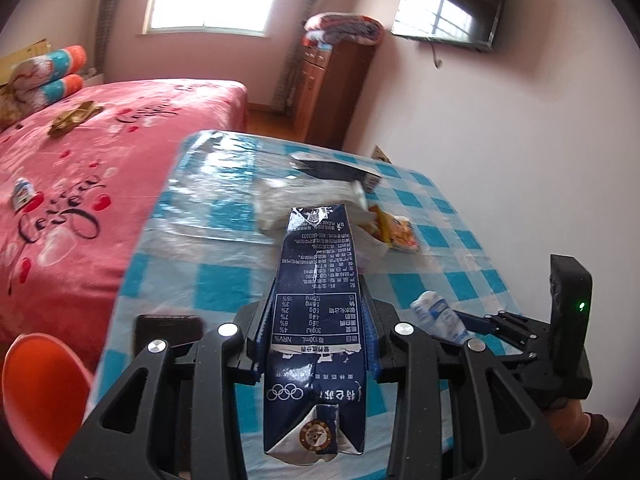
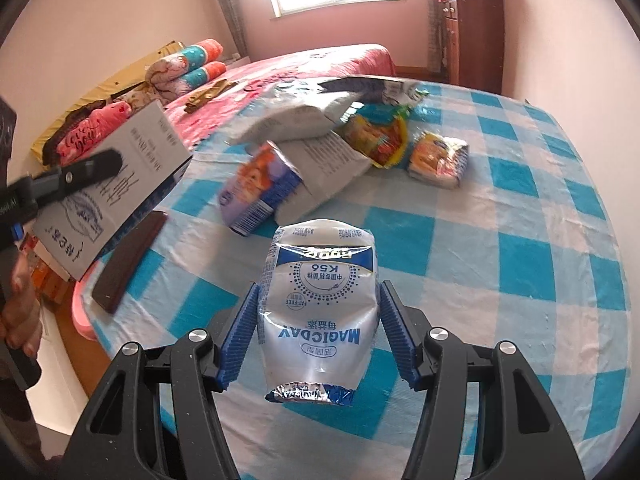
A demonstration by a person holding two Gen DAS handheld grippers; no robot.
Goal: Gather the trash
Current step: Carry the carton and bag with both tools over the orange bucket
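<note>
Right wrist: silver pouch [image 2: 320, 304] between hand-held gripper [image 2: 318, 340] fingers.

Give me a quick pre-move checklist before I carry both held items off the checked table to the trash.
1. Left gripper shut on dark blue milk carton: ok.
2. Right gripper shut on silver-and-blue yogurt pouch: ok.
3. Pouch lifted off the blue-and-white checked tablecloth: cannot tell.
4. Trash bin in view: not ok, none visible.
5. Table cleared: not ok; orange snack wrapper, grey plastic bag and purple packet remain.
</note>
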